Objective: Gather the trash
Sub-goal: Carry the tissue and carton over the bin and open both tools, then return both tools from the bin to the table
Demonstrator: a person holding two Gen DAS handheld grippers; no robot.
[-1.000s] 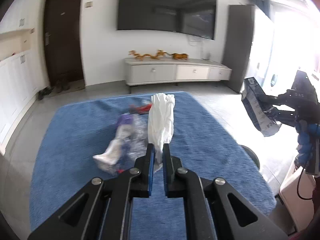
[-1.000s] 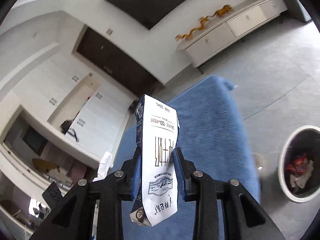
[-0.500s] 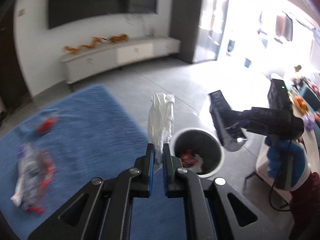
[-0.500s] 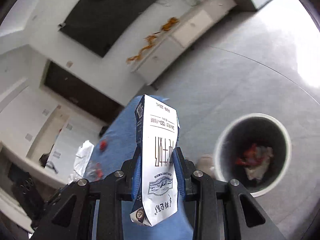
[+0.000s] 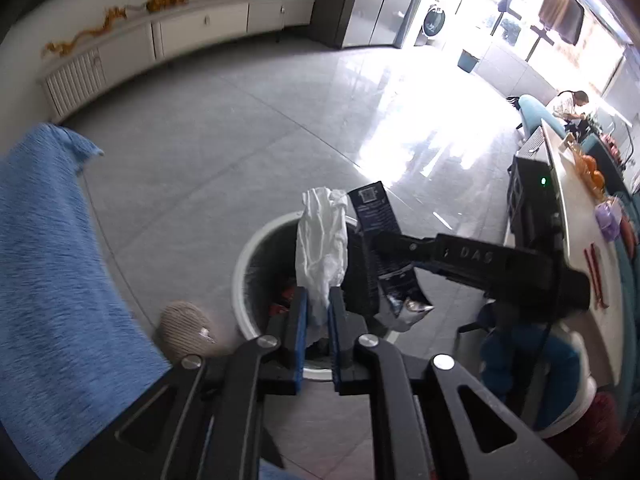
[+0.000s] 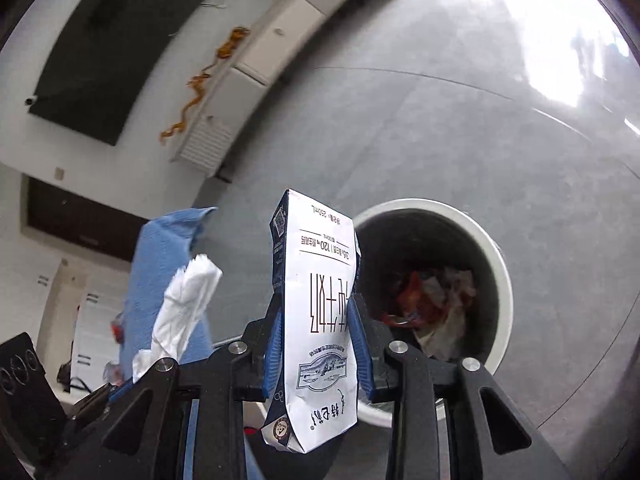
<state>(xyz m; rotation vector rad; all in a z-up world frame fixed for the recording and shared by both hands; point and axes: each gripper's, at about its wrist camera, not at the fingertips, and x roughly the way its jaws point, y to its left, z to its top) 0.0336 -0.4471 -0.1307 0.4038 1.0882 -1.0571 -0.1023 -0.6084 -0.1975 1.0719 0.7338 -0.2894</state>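
My left gripper (image 5: 318, 312) is shut on a crumpled white tissue (image 5: 321, 246) and holds it over the round white trash bin (image 5: 246, 256). My right gripper (image 6: 318, 320) is shut on a white and dark blue milk carton (image 6: 316, 312) and holds it just left of the bin (image 6: 502, 280), which has red and white wrappers inside. The carton (image 5: 376, 220) and right gripper (image 5: 394, 246) also show in the left wrist view, right beside the tissue over the bin. The tissue (image 6: 180, 312) shows in the right wrist view at the left.
A blue cloth-covered table (image 5: 52, 280) lies to the left of the bin, with some litter (image 6: 116, 330) on it. A beige slipper (image 5: 186, 330) sits on the grey tile floor beside the bin. A long white TV cabinet (image 5: 192, 36) lines the far wall. A white counter (image 5: 580, 248) stands right.
Both grippers have swung from the blue table toward the bin. The tissue and the carton now hang over or right beside the bin opening, close together.
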